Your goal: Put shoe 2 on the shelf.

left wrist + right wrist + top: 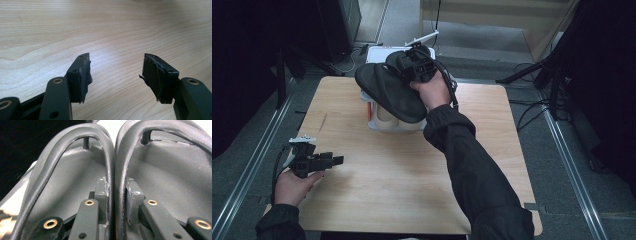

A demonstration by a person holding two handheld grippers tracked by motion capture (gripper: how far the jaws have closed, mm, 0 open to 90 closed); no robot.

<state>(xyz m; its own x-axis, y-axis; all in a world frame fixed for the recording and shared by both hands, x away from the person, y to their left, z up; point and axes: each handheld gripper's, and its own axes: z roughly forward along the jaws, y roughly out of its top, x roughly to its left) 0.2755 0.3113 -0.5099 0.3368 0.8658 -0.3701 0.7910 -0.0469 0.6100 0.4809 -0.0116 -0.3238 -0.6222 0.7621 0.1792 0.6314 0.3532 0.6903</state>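
A person's left hand rests at the near left corner of the wooden counter [377,185], holding the left gripper [337,160] level and pointing toward the middle; in the left gripper view its fingers [83,75] stand wide apart with bare wood between them. The broad near half of the counter lies open between the two arms. The right arm, in a dark sleeve [467,165], stretches diagonally across the counter toward the far edge. There the right gripper [412,67] is raised above the surface, and its fingers [101,195] are drawn narrow, pinching the two inner straps of a pair of black sandals [387,90] held side by side. The sandals hang over a white bin [377,122] that stands at the far middle of the counter, just beneath and touching or nearly touching the soles. Past the far edge lie grey floor, cables and a dark stand at the right.
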